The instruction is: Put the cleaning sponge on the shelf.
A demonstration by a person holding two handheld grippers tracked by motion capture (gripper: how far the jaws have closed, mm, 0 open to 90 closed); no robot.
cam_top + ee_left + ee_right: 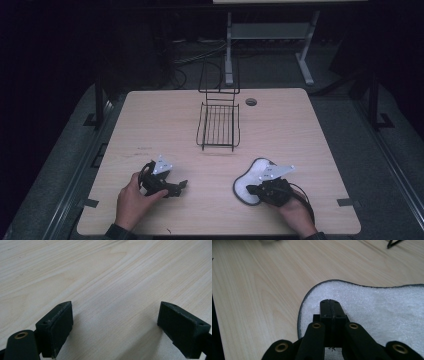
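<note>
Between the left fingers (60,325) lies bare counter (107,277); they are spread wide, nothing held. Left gripper (172,187) rests low on the counter at the near left, held by the left hand (134,200). Its tips point right, toward the other gripper. Grey plate (162,166) on its top, tilted.

Right gripper (252,190) sits at the near right, in the right hand (295,210). Its fingers (329,308) are pressed together with no gap visible between them. Under and ahead of these fingers lies a white pad (374,307) with a thin dark rim. In the right gripper view the closed tips sit over the pad's edge region; whether they pinch the pad, merely touch it or hover just above it, cannot tell. In the high view the pad (254,172) lies flat on the counter, partly covered by the right gripper and its plate (276,171).

Beyond both sets of fingers, near the counter's middle and well apart from both grippers, stands a black wire rack (218,125): a low basket part toward the person, an upright wire frame at its far end. Just right of the rack's far end is a round hole (251,102) in the counter top.

Past the counter's far edge, on the dark floor, a white frame (270,45) and loose cables (200,55).
</note>
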